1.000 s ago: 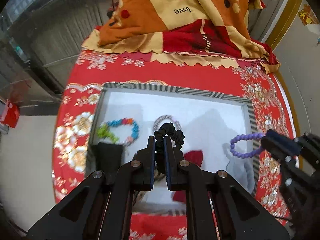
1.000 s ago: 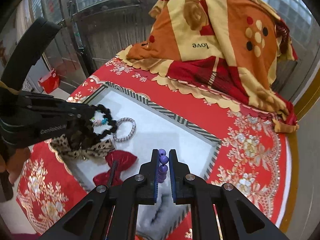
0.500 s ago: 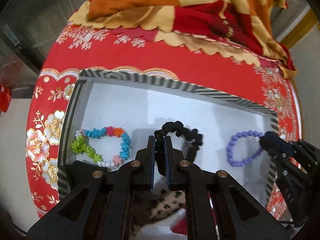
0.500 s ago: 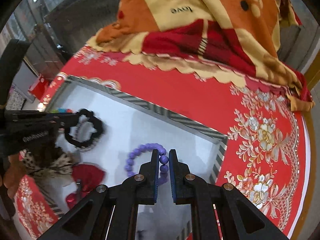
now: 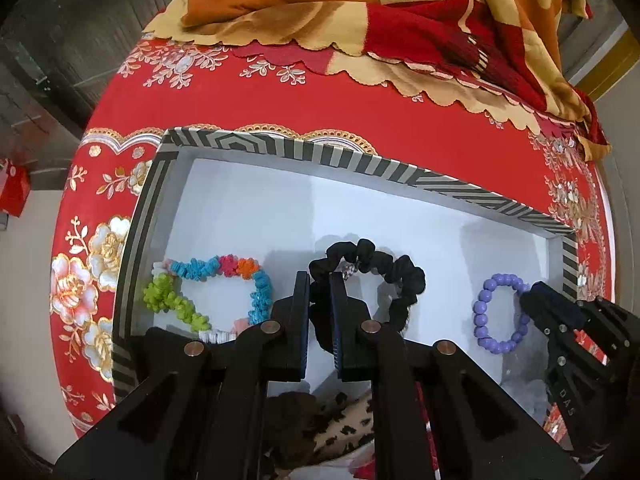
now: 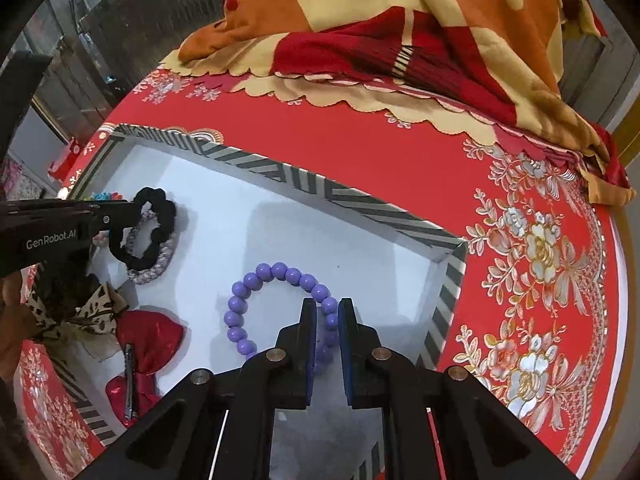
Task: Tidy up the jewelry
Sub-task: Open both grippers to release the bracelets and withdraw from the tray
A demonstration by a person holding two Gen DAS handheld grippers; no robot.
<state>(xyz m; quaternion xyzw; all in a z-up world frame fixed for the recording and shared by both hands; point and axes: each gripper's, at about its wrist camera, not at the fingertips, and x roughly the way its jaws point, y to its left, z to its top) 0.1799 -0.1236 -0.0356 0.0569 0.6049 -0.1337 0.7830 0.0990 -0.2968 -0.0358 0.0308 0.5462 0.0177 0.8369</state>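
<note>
Inside the striped tray (image 5: 362, 162), left gripper (image 5: 319, 280) loosening on black scrunchie (image 5: 404, 276), right gripper (image 6: 327, 304) pinching purple bracelet (image 6: 256, 284); either could snag on release.

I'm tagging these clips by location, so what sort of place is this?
Most likely a bedroom at home. A folded quilt lies on a red flowered bedspread, and a striped tray on it holds a purple bead bracelet and a black scrunchie.
</note>
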